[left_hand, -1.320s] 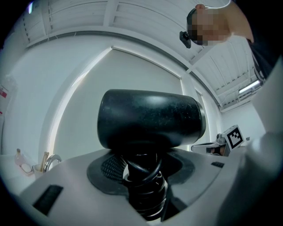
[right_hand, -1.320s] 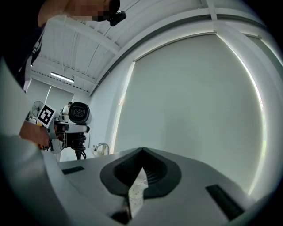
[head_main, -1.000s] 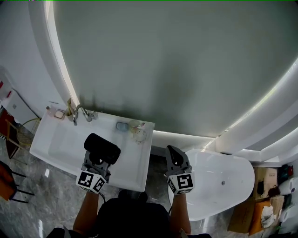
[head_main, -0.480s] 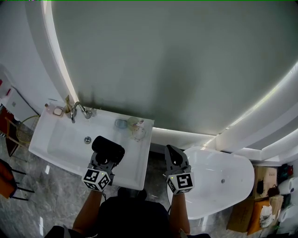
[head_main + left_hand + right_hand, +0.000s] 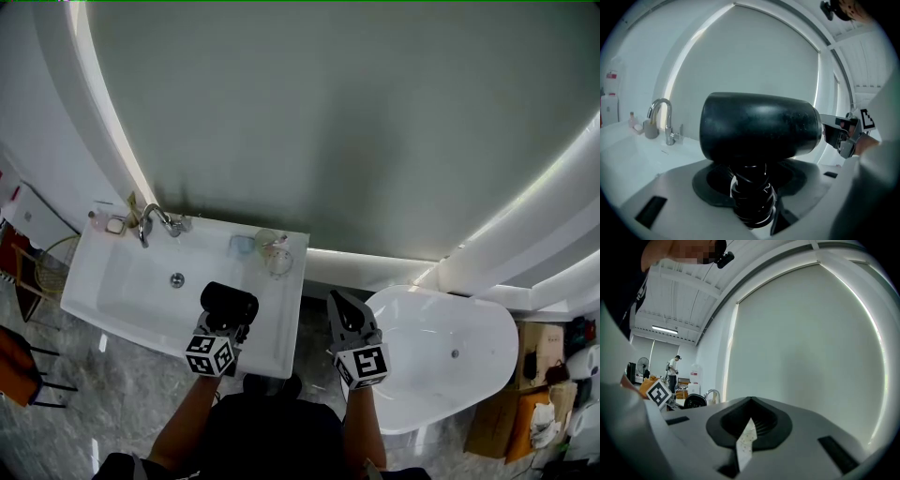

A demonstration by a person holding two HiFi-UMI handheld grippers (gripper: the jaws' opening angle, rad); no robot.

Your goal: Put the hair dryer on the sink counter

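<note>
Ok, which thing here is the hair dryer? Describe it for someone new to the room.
Find the white sink counter left of the bathtub; the left gripper hangs over its right side. The hair dryer is the glossy black barrel clamped in that gripper, the only dark, rounded thing against all that white.

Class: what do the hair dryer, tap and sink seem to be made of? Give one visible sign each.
Hair dryer: probably matte black plastic, dull soft sheen. Tap: polished metal, bright reflections. Sink: likely glazed white ceramic, smooth and glossy.
</note>
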